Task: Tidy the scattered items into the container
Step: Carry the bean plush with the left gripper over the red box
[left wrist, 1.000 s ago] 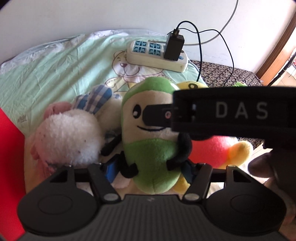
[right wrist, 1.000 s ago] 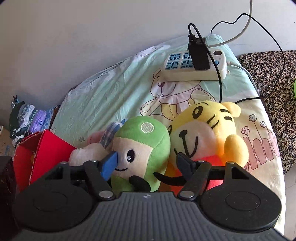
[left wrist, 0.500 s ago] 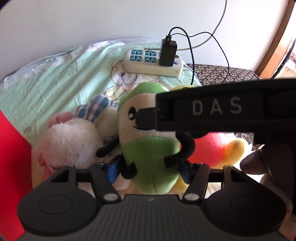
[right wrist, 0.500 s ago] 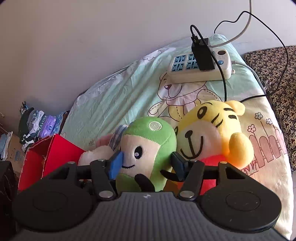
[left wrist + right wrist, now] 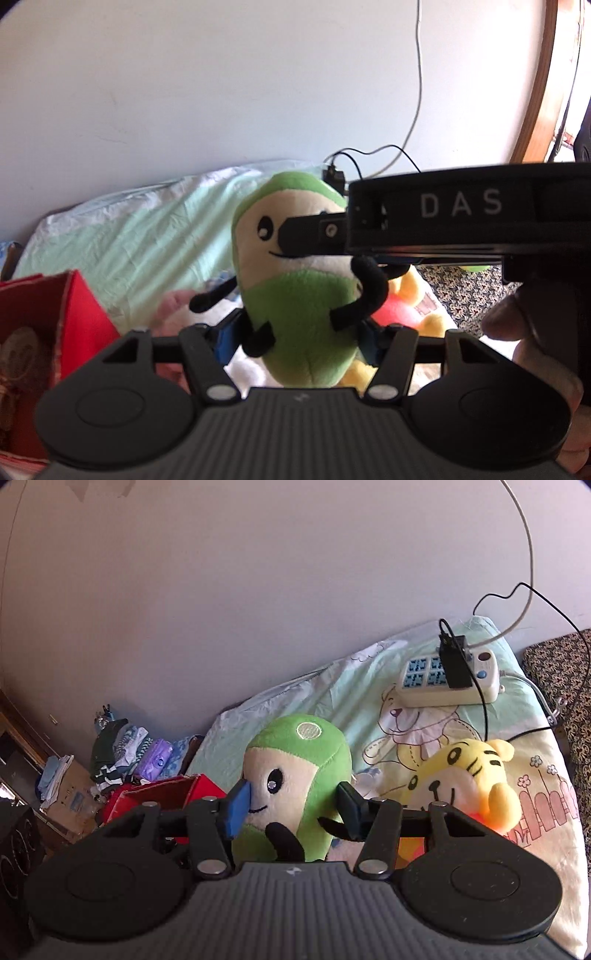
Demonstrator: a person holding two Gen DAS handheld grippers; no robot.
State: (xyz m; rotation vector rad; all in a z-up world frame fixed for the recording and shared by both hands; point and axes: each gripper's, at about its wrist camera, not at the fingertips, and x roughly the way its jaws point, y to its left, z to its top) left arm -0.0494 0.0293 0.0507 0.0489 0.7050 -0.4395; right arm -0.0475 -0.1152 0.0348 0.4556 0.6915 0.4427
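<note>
Green plush toy (image 5: 295, 295) hangs upright above the bedsheet (image 5: 122, 243), clamped low on its body by the left gripper (image 5: 297, 338) and at its head by the right gripper (image 5: 295, 806), whose jaws have just been closing, with the red box (image 5: 79, 306) just left and the yellow tiger plush (image 5: 469, 775) lying on the sheet.

Green-and-cream plush doll (image 5: 303, 295): one eye hidden behind the right tongs' black finger.
Yellow tiger plush (image 5: 402, 306): mostly hidden behind the doll.
Red cardboard box (image 5: 44, 332): cut off at the left edge.
Pink plush (image 5: 177, 310): blurred.
</note>
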